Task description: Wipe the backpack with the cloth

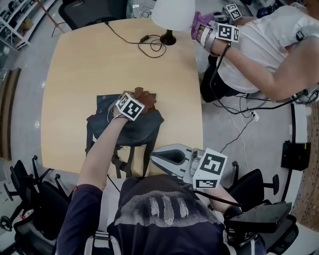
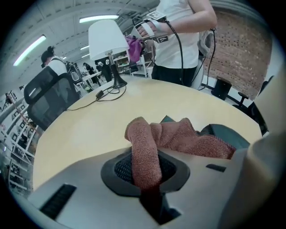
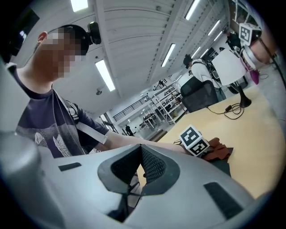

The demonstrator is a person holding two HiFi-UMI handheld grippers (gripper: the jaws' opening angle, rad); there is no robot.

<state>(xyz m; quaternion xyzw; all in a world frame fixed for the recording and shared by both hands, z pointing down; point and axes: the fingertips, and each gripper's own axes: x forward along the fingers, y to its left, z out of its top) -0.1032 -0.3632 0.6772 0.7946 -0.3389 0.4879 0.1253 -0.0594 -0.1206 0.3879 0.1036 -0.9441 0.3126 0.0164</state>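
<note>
Cloth point(image 2: 178, 138), pinched in the left tool point(image 2: 145, 176), lies on the backpack point(image 1: 128, 133); right tool point(image 3: 142, 154) closed, empty.

The top edge cuts the lamp point(image 1: 173, 12); the left gripper point(image 1: 140, 101) covers part of the backpack point(image 1: 144, 130).

A white lamp point(image 1: 172, 15) is set on a wooden table point(image 1: 75, 74) on a grey floor point(image 1: 264, 149), with black chairs point(image 1: 82, 10) nearby. Strip lights point(image 3: 106, 74) are lit overhead.
</note>
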